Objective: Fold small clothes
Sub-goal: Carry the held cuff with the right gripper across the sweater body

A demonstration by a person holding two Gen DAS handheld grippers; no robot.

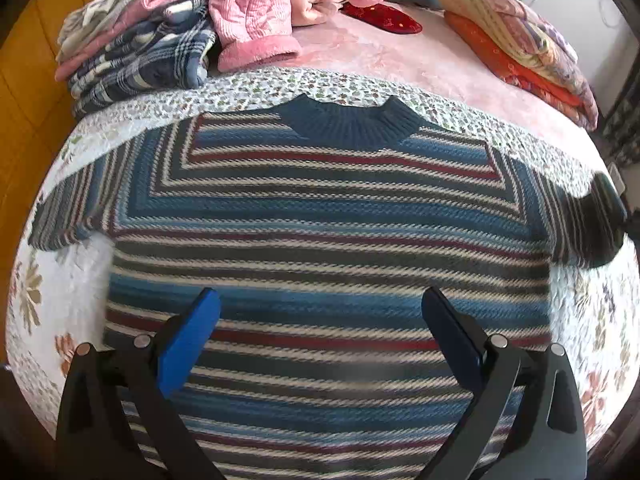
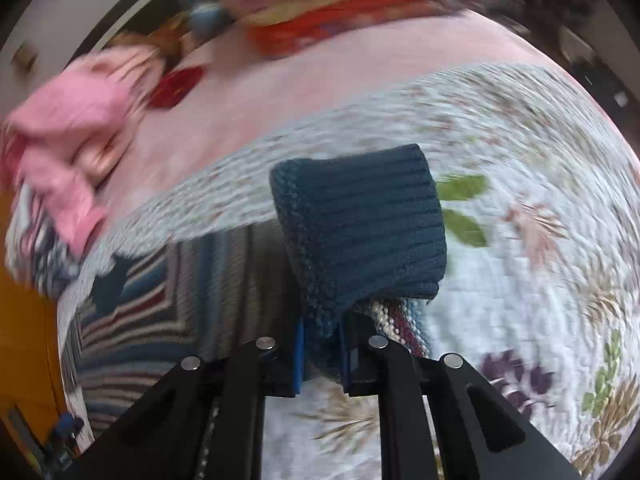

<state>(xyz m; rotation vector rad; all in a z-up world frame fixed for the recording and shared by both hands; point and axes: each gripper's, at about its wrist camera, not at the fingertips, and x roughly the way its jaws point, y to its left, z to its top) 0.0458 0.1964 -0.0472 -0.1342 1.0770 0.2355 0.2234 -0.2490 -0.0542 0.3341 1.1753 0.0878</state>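
A bed covered with a floral quilt (image 1: pixel 248 88) carries everything here. Beyond the quilt's far edge runs a pink blanket (image 1: pixel 384 52), with a heap of unfolded clothes (image 1: pixel 160 32) at the far left corner and a stack of folded bedding (image 1: pixel 516 40) at the far right.

The striped sweater (image 1: pixel 320 216) lies flat and face up across the middle of the quilt, its collar (image 1: pixel 352 120) toward the far edge and its hem toward the near one. Its body runs near to far; the two sleeves reach out toward the left and right edges.

The left gripper (image 1: pixel 320 320) hovers over the lower body of the sweater, jaws spread wide, holding nothing, and the fabric lies straight ahead of it and below.

The right gripper (image 2: pixel 322 354) is closed tightly on the right sleeve just behind its dark blue ribbed cuff (image 2: pixel 360 224), which stands up off the quilt ahead of the blue pads (image 2: pixel 298 356). From these fingers the sweater's body lies to the left, so the likely next move is to carry the sleeve leftward across the chest. The right hand alone is placed for that; the left is free to pin the body down if the knit drags.
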